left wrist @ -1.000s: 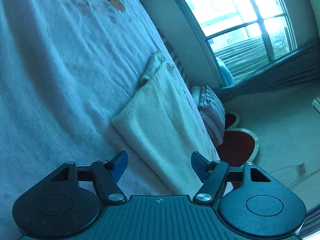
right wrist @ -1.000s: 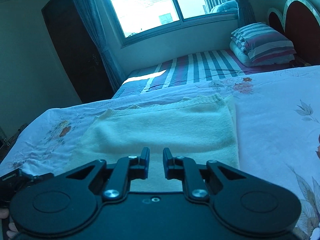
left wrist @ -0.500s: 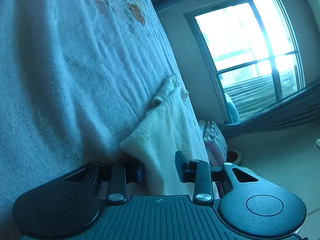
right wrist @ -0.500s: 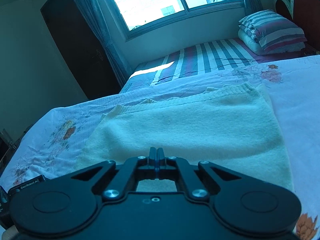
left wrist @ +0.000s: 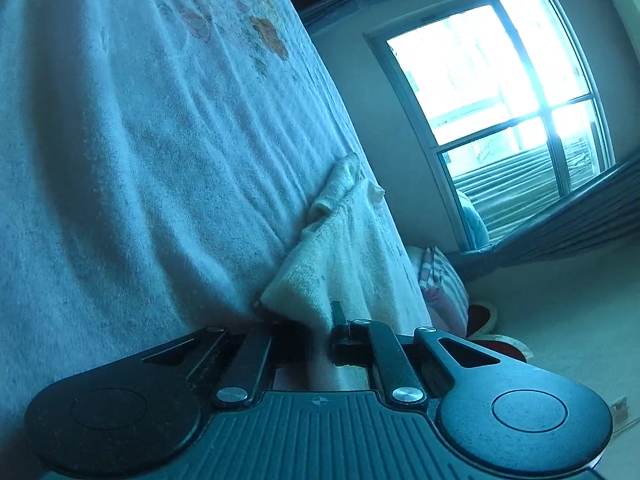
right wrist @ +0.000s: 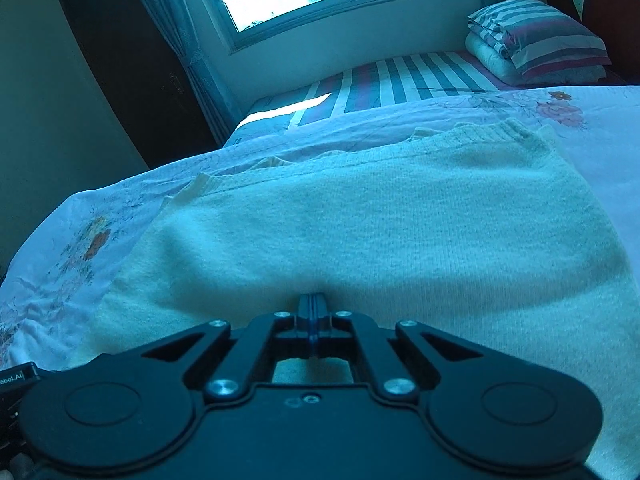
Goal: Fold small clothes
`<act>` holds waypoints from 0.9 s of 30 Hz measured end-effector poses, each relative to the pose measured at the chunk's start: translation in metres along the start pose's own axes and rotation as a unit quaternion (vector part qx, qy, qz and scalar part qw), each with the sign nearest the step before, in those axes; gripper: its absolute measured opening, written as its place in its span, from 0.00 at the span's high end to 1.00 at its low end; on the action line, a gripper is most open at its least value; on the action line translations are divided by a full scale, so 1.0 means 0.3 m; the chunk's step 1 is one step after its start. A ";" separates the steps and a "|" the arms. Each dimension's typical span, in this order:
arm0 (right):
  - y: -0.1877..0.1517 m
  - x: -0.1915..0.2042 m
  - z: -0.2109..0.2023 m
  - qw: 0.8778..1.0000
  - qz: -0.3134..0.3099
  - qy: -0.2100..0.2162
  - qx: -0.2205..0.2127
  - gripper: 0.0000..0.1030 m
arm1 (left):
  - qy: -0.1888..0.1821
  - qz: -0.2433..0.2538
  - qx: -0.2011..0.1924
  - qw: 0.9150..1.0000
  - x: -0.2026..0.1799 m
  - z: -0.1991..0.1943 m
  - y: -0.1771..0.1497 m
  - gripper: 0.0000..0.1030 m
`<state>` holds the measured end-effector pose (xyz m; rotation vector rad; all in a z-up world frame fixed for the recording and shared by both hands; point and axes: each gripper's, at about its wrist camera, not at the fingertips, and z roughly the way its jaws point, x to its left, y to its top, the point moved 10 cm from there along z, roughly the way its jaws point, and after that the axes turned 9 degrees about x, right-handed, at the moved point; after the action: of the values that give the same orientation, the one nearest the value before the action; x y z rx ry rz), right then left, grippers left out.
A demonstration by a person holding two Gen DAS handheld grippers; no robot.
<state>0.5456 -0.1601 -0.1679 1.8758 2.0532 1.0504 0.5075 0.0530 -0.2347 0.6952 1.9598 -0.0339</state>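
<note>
Cream knit garment (right wrist: 380, 216) flat on my floral white bedsheet (right wrist: 80, 248); bright window (left wrist: 500, 80) behind. Left gripper (left wrist: 304, 320) closing on its corner, right gripper (right wrist: 314, 304) fully closed, empty.

**Our two black grippers**

We carried matte black tools. Our left gripper (left wrist: 316, 320) had a ribbed central plate with a small crosshair mark, round side housings with circular recesses, and silver screws on its link bars. Our right gripper (right wrist: 314, 308) had a smooth plate, triangular cut-outs, silver screws and blue-edged fingers (right wrist: 308, 304). Beside its left housing sat a white-lettered label.
</note>
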 end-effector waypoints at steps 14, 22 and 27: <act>0.015 -0.020 -0.020 1.000 0.006 0.001 -0.004 0.99 | 0.004 -0.023 -0.020 1.000 0.013 -0.008 -0.020 0.90; 0.010 -0.040 0.012 1.000 0.022 0.011 0.013 1.00 | 0.023 0.012 -0.011 1.000 -0.032 0.007 -0.011 0.94; 0.007 -0.046 0.014 0.999 0.029 0.020 0.012 1.00 | 0.027 0.028 -0.011 0.999 -0.064 -0.004 0.000 0.94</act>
<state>0.5524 -0.1713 -0.1743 1.9529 2.0533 1.0891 0.5128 0.0446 -0.2181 0.7442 1.9875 0.0404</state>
